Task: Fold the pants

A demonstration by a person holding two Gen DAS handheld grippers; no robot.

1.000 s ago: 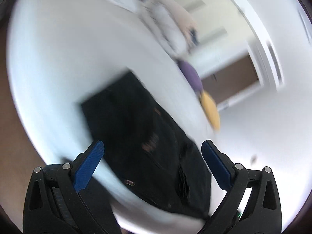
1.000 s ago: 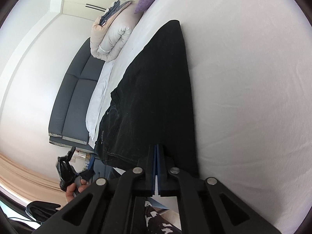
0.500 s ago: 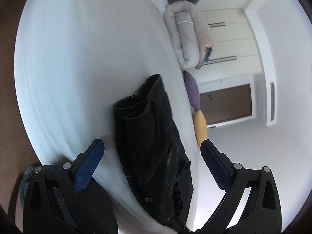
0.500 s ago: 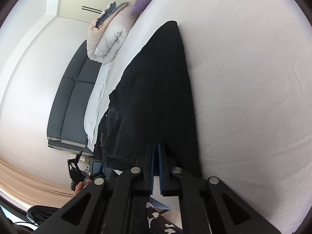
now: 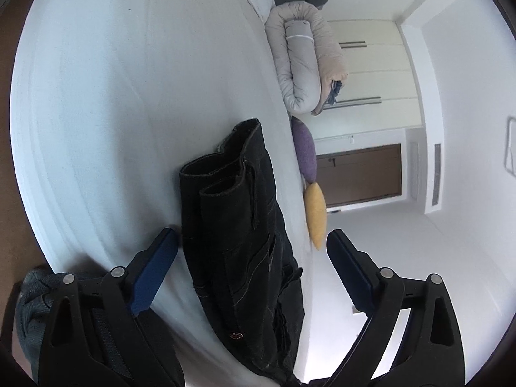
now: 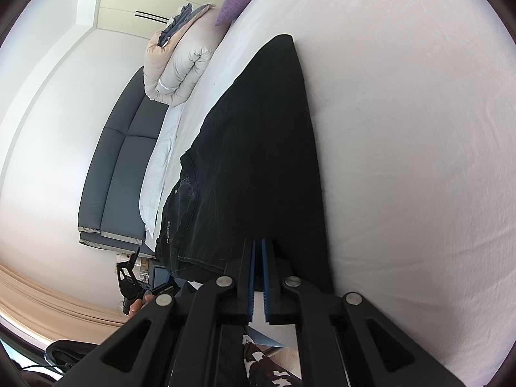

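Note:
Black pants (image 5: 238, 225) lie on a white bed (image 5: 129, 103), folded lengthwise with the leg hems at the far end and the waist button near the camera. My left gripper (image 5: 251, 258) is open, its blue pads on either side of the pants near the waist, just above them. In the right wrist view the pants (image 6: 254, 161) stretch away from my right gripper (image 6: 258, 248), whose jaws stand a narrow slit apart at the near edge of the fabric. I cannot see fabric between them.
A rolled beige duvet (image 5: 303, 64), a purple cushion (image 5: 304, 151) and a yellow cushion (image 5: 314, 213) lie along the bed's far side. A dark grey headboard (image 6: 119, 174) is at the bed's end. A grey knit garment (image 5: 32, 303) lies by the left gripper.
The left gripper swung in toward the waist end of the pants and steadied over them. The right gripper's jaws opened from fully shut to a narrow slit.

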